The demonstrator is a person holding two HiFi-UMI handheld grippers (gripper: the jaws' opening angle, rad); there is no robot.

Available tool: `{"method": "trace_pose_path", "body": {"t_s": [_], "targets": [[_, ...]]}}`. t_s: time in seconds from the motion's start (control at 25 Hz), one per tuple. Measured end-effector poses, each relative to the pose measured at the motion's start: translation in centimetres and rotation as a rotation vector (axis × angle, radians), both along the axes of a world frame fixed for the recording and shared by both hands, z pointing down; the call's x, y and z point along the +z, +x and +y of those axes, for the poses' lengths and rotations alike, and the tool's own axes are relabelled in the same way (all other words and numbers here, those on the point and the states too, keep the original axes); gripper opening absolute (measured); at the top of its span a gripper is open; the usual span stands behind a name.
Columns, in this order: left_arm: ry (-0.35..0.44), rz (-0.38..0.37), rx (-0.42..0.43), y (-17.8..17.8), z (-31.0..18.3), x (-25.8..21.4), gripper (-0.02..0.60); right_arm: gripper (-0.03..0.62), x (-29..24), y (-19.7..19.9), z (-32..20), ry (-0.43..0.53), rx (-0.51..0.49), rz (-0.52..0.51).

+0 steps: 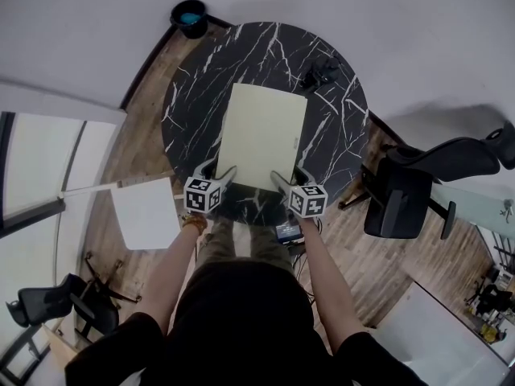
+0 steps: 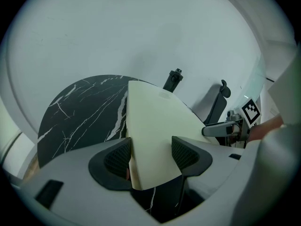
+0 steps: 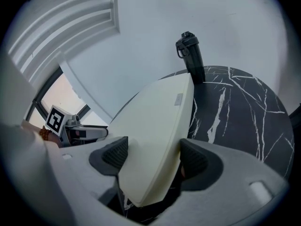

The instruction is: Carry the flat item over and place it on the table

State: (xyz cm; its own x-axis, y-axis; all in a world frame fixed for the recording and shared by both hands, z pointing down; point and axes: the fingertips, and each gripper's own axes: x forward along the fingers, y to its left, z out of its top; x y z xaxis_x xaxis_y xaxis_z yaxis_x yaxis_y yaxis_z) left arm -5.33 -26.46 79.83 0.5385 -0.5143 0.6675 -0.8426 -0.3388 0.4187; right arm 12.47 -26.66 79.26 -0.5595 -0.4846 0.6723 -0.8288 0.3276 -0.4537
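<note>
Head view: a round black marble surface (image 1: 193, 111) with white veins carries a pale yellowish flat sheet (image 1: 261, 135), which lies across the middle of the surface, its long sides running from the near rim toward the far rim. The left gripper (image 1: 219, 170) sits at the sheet's near left corner, over the near part of the surface, and the right gripper (image 1: 290, 174) sits at the near right corner. Each carries its marker cube just behind the fingers.

In the left gripper view, the left gripper (image 2: 150, 149) has its fingers spread apart, and the sheet (image 2: 155, 126) passes through the gap. One dark pad lies against the sheet's edge, and the other sits at its opposite side. The marble surface (image 2: 80, 112) shows beyond and beside the sheet.

The right gripper view shows the same. The right gripper (image 3: 153, 157) has its fingers apart, with the sheet's (image 3: 155, 126) corner filling the space between the pads, and the surface (image 3: 244, 112) beside it.

A dark bottle (image 3: 190, 55) stands upright on the far part of the surface, just past the sheet's far corner. A dark bin (image 1: 191, 16) with something blue inside stands on the floor beyond the surface's far rim. A black office chair (image 1: 418, 183) stands off the surface's right side, and a white panel (image 1: 145, 211) lies off its near left side.
</note>
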Motion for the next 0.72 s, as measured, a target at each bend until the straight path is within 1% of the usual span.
{"method": "trace_pose_path", "body": {"t_s": [0.44, 0.72], "targets": [[-0.019, -0.008, 0.012, -0.2, 0.3, 0.8, 0.281, 0.344, 0.8, -0.2, 0.4, -0.026, -0.025, 0.017], [-0.036, -0.029, 0.025, 0.0, 0.8, 1.2, 0.281, 0.344, 1.2, -0.1, 0.8, -0.037, -0.048, 0.046]]}}
